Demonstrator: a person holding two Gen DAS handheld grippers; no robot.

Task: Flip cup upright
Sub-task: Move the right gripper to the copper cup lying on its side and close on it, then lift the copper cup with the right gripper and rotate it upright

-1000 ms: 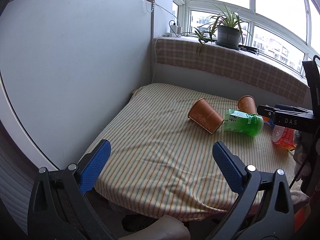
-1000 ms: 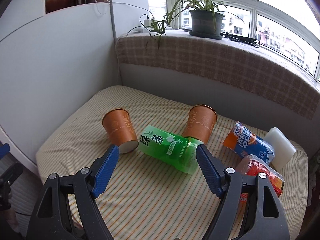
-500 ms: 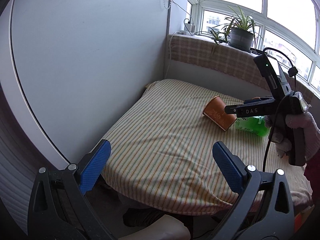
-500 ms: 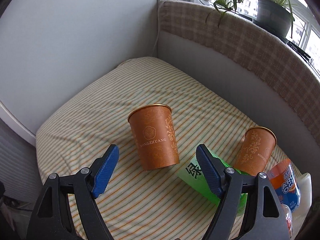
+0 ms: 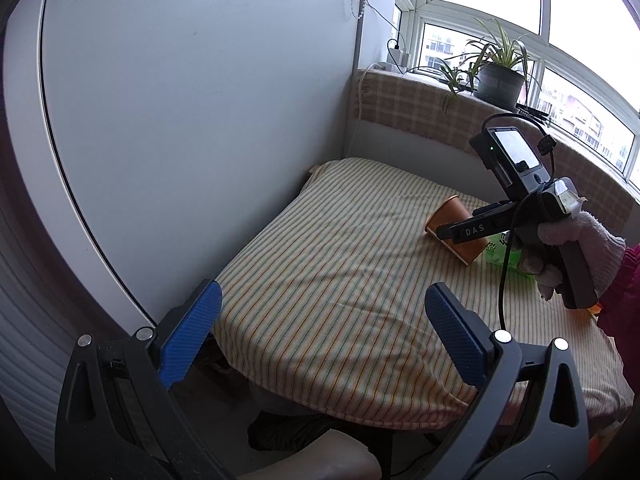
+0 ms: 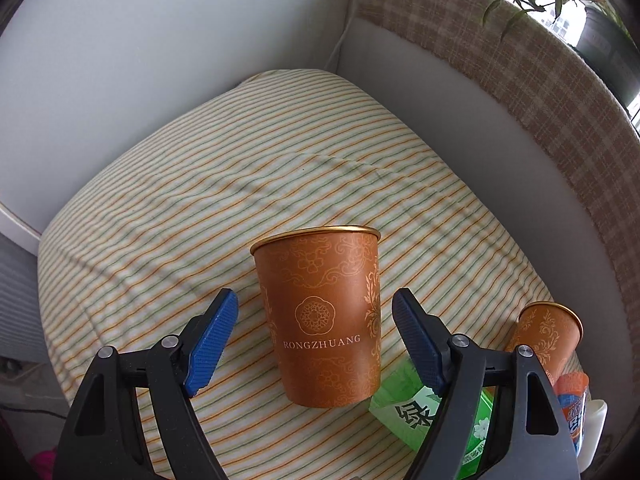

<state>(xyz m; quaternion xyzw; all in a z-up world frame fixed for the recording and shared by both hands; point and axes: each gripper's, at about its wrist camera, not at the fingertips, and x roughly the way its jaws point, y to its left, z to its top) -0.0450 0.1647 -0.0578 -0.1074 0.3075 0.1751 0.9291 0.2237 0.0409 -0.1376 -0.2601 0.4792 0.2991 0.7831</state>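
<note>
Both sets of jaws stand wide apart and hold nothing. In the right wrist view, the right gripper [image 6: 314, 338] brackets the orange paper cup [image 6: 322, 316] at the centre of the frame: its blue pads [image 6: 212, 338] sit on either side of the cup's lower half with a clear gap on each side, so no contact shows. The cup lies on its side on the striped cloth [image 6: 200, 208] covering the surface, its gold rim toward the top of the frame and its base toward the bottom, the word RONGZHUANG facing the camera. At lower right, a green bottle [image 6: 412, 420] lies just beside the cup's base, and a second orange cup [image 6: 546, 338] lies farther right, partly hidden behind the right finger. An orange-and-blue packet [image 6: 574, 408] shows at the far right edge.

In the left wrist view, the left gripper [image 5: 320, 328] hangs over the near edge of the cloth [image 5: 340, 272] at the bottom of the frame, well apart from the cup [image 5: 452, 220], which lies at right of centre. A gloved hand [image 5: 576, 248] holds the right gripper's handle there. A potted spider plant [image 5: 500, 76] stands on the window ledge at upper right.
</note>
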